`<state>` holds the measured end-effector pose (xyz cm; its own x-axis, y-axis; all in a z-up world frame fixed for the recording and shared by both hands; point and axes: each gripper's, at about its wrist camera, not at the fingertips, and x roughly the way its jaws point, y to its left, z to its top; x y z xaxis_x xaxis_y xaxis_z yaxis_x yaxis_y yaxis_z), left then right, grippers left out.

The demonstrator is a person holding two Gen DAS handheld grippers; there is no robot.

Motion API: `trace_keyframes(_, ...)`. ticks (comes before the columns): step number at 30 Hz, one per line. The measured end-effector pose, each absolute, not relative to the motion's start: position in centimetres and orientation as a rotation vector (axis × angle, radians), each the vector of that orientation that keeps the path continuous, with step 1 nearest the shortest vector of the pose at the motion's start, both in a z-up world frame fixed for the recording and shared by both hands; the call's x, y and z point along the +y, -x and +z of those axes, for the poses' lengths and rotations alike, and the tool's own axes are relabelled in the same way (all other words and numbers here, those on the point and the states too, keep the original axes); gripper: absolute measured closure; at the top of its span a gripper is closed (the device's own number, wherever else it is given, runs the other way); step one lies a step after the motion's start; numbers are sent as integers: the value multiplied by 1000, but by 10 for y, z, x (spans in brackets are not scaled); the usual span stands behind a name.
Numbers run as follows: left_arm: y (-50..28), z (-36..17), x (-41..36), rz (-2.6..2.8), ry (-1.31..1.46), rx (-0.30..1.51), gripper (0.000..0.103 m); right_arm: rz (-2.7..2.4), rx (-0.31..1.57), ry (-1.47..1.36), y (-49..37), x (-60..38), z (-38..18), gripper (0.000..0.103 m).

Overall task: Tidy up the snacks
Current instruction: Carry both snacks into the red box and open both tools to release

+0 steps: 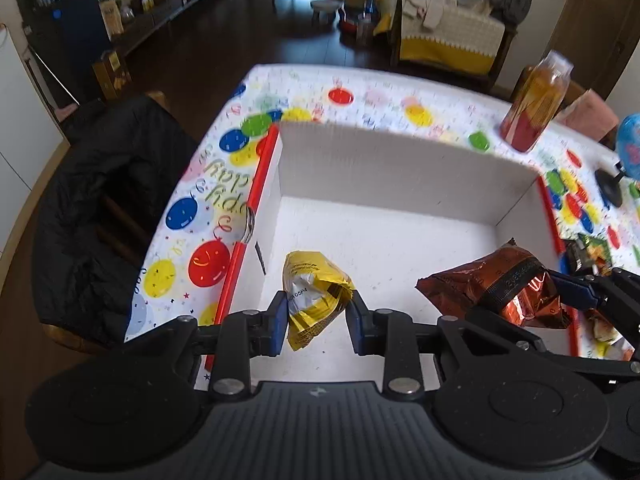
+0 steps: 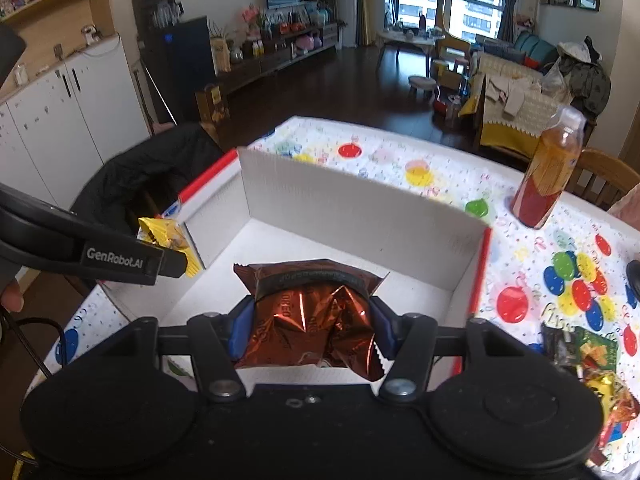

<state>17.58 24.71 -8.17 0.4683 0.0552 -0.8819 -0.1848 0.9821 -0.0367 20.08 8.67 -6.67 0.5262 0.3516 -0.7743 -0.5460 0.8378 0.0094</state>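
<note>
My left gripper (image 1: pixel 318 320) is shut on a yellow snack packet (image 1: pixel 314 300) and holds it over the near left part of the white cardboard box (image 1: pixel 400 168). My right gripper (image 2: pixel 312 332) is shut on a copper-brown foil snack bag (image 2: pixel 310 316) and holds it over the box's near edge. That bag also shows in the left wrist view (image 1: pixel 500 284), at the right. The left gripper (image 2: pixel 172 256) with its yellow packet (image 2: pixel 168 236) shows at the left of the right wrist view. The box floor (image 2: pixel 280 252) is bare white.
The box sits on a balloon-print tablecloth (image 1: pixel 320 92). A tall bottle of orange-red drink (image 2: pixel 550 172) stands at the far right. Several loose snack packets (image 2: pixel 588 356) lie right of the box. A chair with a black jacket (image 1: pixel 100 208) stands at the left.
</note>
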Motion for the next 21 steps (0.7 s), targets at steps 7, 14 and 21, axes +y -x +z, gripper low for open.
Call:
trace_keyframes(7, -194, -111, 246, 116, 120, 1146, 73, 513, 928, 264, -211, 96, -94, 45)
trace_keyframes(14, -200, -122, 243, 96, 96, 1168, 71, 493, 984, 248, -213, 95, -108, 39)
trace_keyframes(21, -199, -122, 243, 101, 109, 1171, 52, 484, 972, 247, -209, 90, -108, 26)
